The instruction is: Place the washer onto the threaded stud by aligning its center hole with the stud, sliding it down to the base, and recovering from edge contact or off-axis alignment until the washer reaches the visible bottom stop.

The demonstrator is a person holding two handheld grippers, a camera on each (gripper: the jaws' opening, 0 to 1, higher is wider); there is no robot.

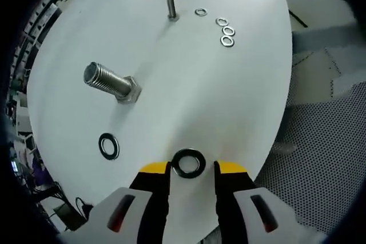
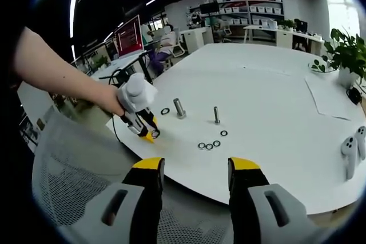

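A dark washer [image 1: 189, 163] lies flat on the white table [image 1: 229, 101] between the yellow tips of my left gripper [image 1: 193, 170], which stands open around it. A thick bolt [image 1: 111, 82] stands head-down up and to the left, with a second dark washer [image 1: 108, 146] near it. A thin threaded stud [image 1: 170, 1] rises farther off. In the right gripper view a hand holds the left gripper [image 2: 151, 134] tip-down at the table's near edge, short of the bolt [image 2: 179, 108] and the stud [image 2: 217, 115]. My right gripper [image 2: 194, 170] hangs open and holds nothing.
Several small silver washers [image 1: 227, 32] lie right of the thin stud. A mesh chair [image 2: 74, 164] sits off the table's edge under the person's arm. Two white controllers [image 2: 351, 150], a sheet of paper [image 2: 334, 98] and a potted plant [image 2: 346, 55] occupy the table's right side.
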